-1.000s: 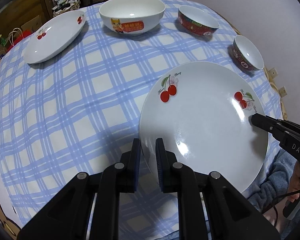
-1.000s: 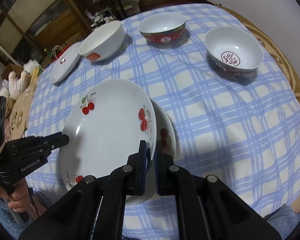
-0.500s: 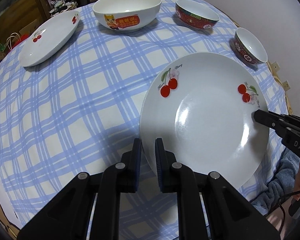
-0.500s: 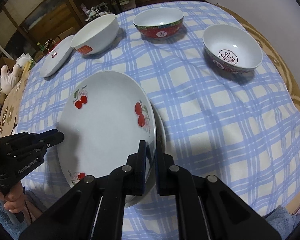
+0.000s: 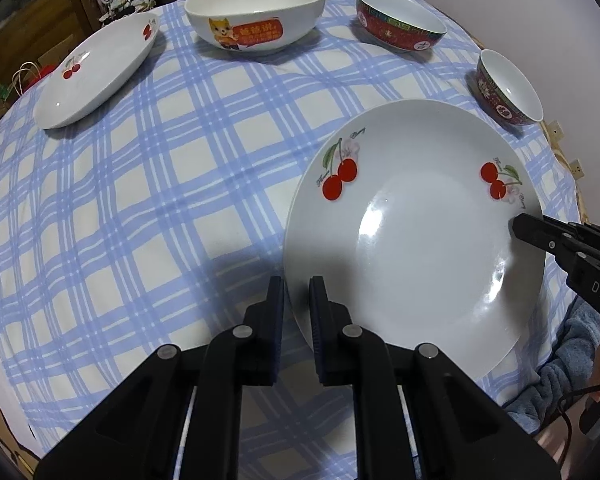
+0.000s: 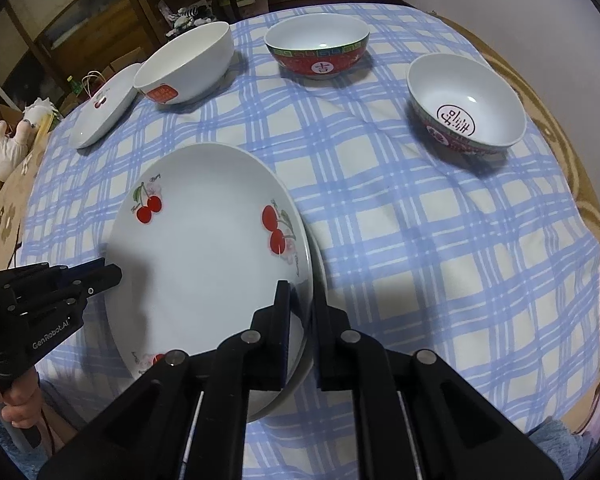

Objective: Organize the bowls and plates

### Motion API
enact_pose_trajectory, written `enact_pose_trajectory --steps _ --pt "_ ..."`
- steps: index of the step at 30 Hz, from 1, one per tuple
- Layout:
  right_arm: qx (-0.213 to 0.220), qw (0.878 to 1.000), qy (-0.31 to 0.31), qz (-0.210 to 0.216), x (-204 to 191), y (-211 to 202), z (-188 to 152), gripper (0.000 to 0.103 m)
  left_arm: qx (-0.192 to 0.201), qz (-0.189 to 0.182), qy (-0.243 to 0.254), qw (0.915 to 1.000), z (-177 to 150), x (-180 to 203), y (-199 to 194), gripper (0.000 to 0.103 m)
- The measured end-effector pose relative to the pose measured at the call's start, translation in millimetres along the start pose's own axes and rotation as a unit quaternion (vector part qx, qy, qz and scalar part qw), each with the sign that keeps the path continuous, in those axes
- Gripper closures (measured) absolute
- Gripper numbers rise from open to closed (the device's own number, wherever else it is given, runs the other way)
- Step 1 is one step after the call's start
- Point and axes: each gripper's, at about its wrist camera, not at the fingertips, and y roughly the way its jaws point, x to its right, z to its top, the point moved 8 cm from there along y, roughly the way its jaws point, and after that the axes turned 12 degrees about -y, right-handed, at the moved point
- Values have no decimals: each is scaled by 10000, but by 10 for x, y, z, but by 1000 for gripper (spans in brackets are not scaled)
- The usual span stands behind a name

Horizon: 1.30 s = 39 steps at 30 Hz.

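Note:
A white cherry plate lies near the front edge of the table, on top of a second plate whose rim shows under its right side. My left gripper is shut on the top plate's left rim. My right gripper is shut on its right rim, and I cannot tell whether it also pinches the lower rim. Each gripper shows in the other's view, the right one and the left one.
Another cherry plate sits far left. A big white bowl, a red bowl and a small red bowl line the back and right of the blue checked tablecloth.
The held plate has come down and slid right until it covers the lower plate, which stuck out on the right a second ago. Both grippers stay shut on its rims.

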Motion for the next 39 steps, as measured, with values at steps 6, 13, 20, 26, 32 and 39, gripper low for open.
enact_pose_trajectory --steps 6,13,20,26,32,39 --pt "-4 10000 12 3 -4 -2 2 93 18 15 -12 10000 7 -4 -5 90" --pt "-90 9999 25 36 23 17 -5 93 16 27 15 10000 11 -6 -6 90" --pt "-130 9996 174 187 52 31 -23 93 -1 56 37 10000 -15 13 6 90" --pt "-77 10000 11 13 17 -13 -23 93 -10 70 -55 10000 1 -17 -2 88" --pt "-9 9996 -205 -218 12 -46 8 89 20 52 -73 10000 17 -35 -26 87" --pt "212 9990 -384 -51 -115 -105 81 89 71 108 -20 9999 17 -37 -62 84"
